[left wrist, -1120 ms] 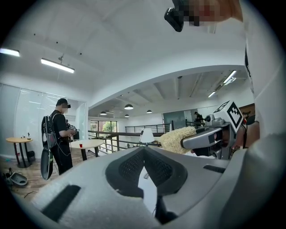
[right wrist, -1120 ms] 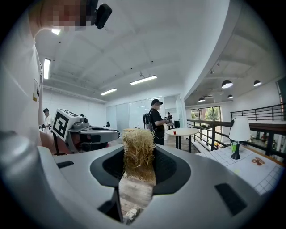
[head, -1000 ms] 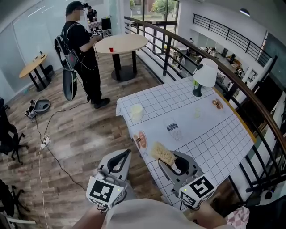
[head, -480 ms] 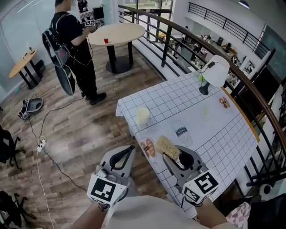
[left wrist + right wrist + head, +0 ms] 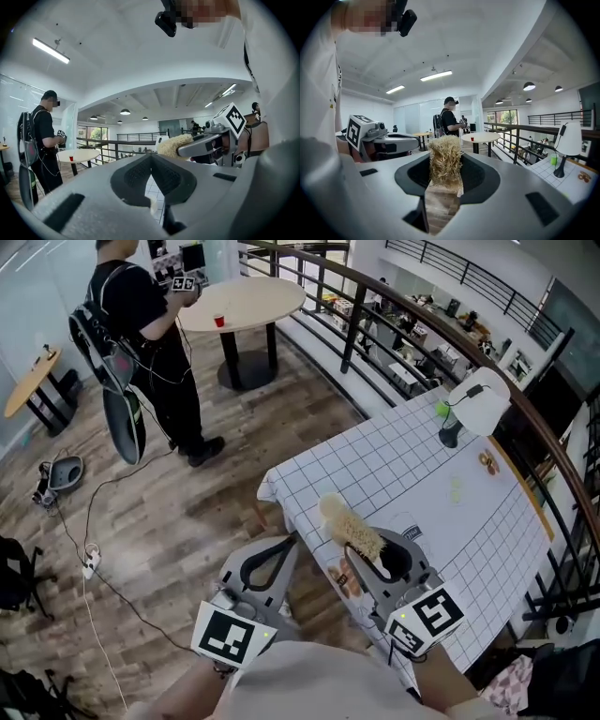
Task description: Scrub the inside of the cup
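Note:
My right gripper (image 5: 361,554) is shut on a scrub brush (image 5: 356,535) with tan bristles on a wooden handle (image 5: 440,206). The bristles (image 5: 445,161) stand up between the jaws in the right gripper view. The brush hangs over the near left corner of the grid-cloth table (image 5: 441,512). A pale cup (image 5: 325,505) stands there, mostly hidden behind the brush head. My left gripper (image 5: 291,542) is shut and holds nothing. It is left of the table edge, above the wood floor. In the left gripper view the brush (image 5: 174,144) and the right gripper (image 5: 199,145) show to the right.
A white lamp (image 5: 480,401) stands at the table's far end, with pastries (image 5: 487,463) near it. A plate of food (image 5: 343,579) lies under my right gripper. A person (image 5: 141,329) stands by a round table (image 5: 244,307). A railing (image 5: 525,418) runs behind.
Both grippers have moved forward. The brush now sits over the table's near corner and covers most of the cup, which stood well ahead of it before.

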`<state>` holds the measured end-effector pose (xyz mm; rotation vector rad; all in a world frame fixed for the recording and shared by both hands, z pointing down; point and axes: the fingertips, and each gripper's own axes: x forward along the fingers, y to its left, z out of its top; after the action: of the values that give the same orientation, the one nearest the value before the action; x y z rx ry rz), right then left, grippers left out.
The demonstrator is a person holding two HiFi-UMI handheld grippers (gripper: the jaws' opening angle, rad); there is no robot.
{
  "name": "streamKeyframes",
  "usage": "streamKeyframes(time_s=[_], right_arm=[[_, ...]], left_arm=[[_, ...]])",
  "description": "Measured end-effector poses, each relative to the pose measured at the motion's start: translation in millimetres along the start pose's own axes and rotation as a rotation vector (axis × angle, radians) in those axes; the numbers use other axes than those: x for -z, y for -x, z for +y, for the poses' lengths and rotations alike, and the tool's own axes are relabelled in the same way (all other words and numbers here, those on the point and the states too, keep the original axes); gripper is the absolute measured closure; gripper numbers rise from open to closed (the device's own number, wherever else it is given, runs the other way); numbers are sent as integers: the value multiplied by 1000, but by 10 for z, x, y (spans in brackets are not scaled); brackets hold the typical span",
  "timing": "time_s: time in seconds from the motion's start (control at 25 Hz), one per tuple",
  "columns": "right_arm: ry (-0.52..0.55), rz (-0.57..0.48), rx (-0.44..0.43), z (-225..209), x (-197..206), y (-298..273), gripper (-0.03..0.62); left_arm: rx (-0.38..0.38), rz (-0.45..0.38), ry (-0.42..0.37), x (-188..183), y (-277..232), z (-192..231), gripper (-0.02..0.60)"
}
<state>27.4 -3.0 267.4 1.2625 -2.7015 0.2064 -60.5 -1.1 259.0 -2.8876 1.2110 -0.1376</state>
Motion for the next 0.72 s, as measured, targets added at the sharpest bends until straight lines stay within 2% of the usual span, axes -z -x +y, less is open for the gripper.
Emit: streamKeyframes(time_s=[0.2,0.36,0.72], right_arm=[[-60,-18,43,-104,-91,-425,451],[-66,-31,88,-155,-147,-589,451],[-85,-7,121,-499,-79,-582,451]], left_arm=[[68,-2,-4,-28,-179,397,568],[84,-7,-6,-12,-222,616,568],[98,16,21,28,-526,632,568]])
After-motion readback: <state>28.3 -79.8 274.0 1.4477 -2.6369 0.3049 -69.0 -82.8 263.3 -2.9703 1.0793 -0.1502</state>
